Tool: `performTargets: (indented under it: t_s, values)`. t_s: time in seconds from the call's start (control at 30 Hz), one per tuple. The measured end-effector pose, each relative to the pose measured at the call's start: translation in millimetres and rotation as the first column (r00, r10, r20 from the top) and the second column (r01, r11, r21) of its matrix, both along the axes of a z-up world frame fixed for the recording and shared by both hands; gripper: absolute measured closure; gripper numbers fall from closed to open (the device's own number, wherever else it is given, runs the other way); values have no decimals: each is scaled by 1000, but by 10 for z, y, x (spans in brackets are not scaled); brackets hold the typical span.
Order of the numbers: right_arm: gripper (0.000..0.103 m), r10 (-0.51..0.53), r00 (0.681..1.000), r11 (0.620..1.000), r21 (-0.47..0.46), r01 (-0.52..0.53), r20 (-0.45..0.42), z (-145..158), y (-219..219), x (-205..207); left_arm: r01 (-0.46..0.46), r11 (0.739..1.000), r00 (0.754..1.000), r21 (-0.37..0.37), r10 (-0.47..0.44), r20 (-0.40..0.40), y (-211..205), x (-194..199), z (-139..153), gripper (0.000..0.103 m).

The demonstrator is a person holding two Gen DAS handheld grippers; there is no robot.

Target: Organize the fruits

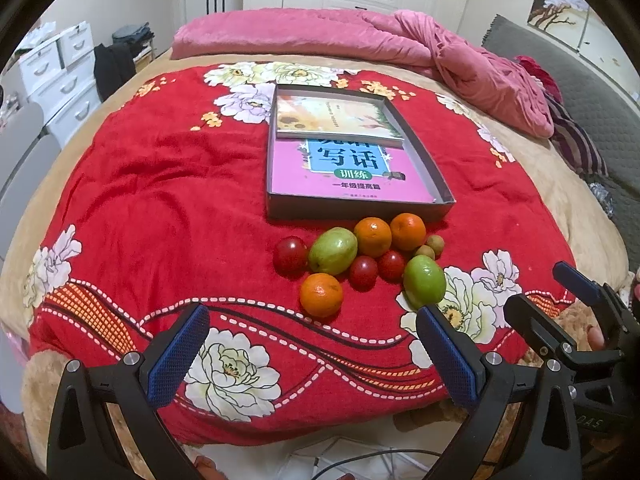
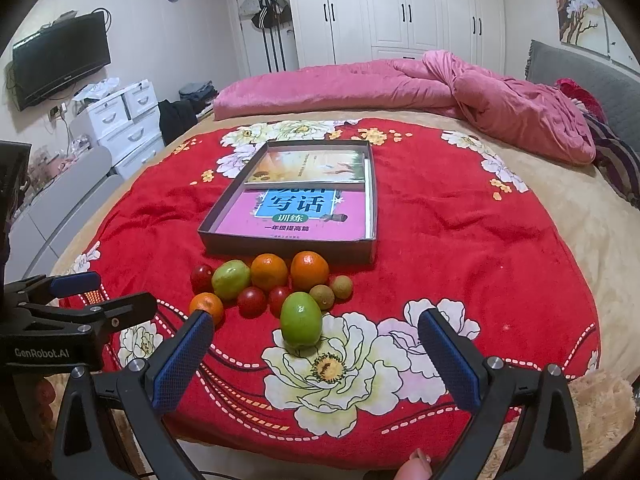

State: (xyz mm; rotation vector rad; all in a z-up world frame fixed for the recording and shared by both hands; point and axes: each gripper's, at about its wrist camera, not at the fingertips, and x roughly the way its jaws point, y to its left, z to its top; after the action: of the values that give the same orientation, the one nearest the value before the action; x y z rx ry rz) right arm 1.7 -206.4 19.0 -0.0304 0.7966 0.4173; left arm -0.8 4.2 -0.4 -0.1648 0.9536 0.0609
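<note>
A cluster of fruit lies on the red flowered blanket: three oranges, two green fruits, three dark red fruits and two small brownish ones. Behind them stands a shallow grey box holding two books. My left gripper is open and empty, in front of the fruit. My right gripper is open and empty, just before the nearest green fruit. The cluster also shows in the right wrist view with the box.
A rolled pink quilt lies along the far side of the bed. A grey headboard is at right. White drawers and a wall television stand at left. The right gripper shows in the left view.
</note>
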Motion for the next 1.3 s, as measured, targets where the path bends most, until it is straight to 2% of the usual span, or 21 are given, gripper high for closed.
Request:
performTargets:
  t_s: [0.13,0.2,0.37,0.5,0.9,1.3]
  values:
    - [0,9,1000,1000,-4,-9,-9,-34,18,31,-4,1000,1000,10,4,14,29,16,-48,0]
    - [0,12,1000,1000,-3,-12,-13,-50,24,45,-6,1000,1000,10,7,-11,38,33,-75,0]
    - [0,12,1000,1000,-2,-12,-28,-85,28,88,-8,999,1000,-32,7,-17,60,66,-130,0]
    - [0,13,999,1000,-2,-13,-47,-133,28,126,1,999,1000,-37,-2,-25,56,96,-176,0]
    - [0,22,989,1000,-17,-25,-144,-383,93,355,8,998,995,-65,-14,-100,68,281,-449,0]
    - [2,90,975,995,-28,-98,-205,-633,273,483,-8,997,985,-72,-5,-174,121,426,-629,1]
